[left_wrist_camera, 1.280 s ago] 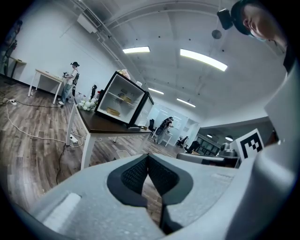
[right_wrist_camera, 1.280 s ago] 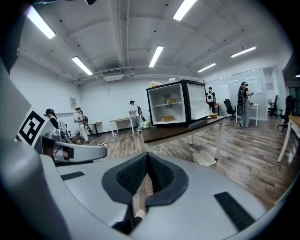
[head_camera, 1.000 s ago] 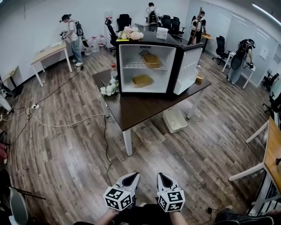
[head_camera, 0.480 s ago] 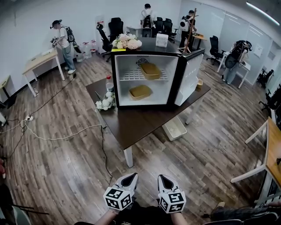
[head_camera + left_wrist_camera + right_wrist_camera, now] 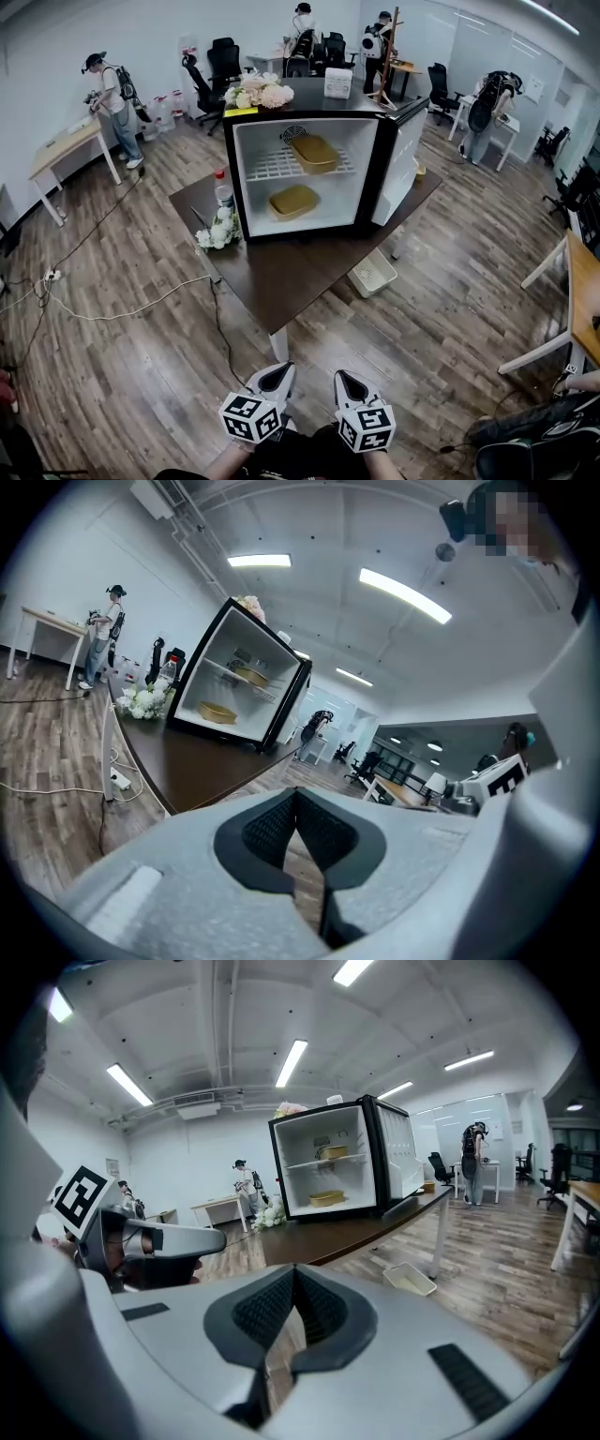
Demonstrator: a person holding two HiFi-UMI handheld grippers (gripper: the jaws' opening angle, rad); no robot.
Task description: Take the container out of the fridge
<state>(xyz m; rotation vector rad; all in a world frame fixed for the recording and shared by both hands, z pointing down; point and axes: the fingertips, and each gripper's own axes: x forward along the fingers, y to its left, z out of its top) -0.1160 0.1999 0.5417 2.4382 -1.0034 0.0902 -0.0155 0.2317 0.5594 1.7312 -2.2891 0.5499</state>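
Note:
A small black fridge stands open on a dark table, its door swung to the right. Inside, one tan container sits on the wire shelf and another tan container lies on the fridge floor. Both show in the gripper views too, the fridge at left centre and the fridge at centre. My left gripper and right gripper are low in the head view, well short of the table, both shut and empty.
White flowers and a bottle stand left of the fridge; more flowers rest on top. A white bin lies on the floor under the table's right side. Cables cross the wood floor. Several people stand by far desks.
The fridge and table have drawn closer and larger in the head view. Both grippers keep their place at the bottom, still shut.

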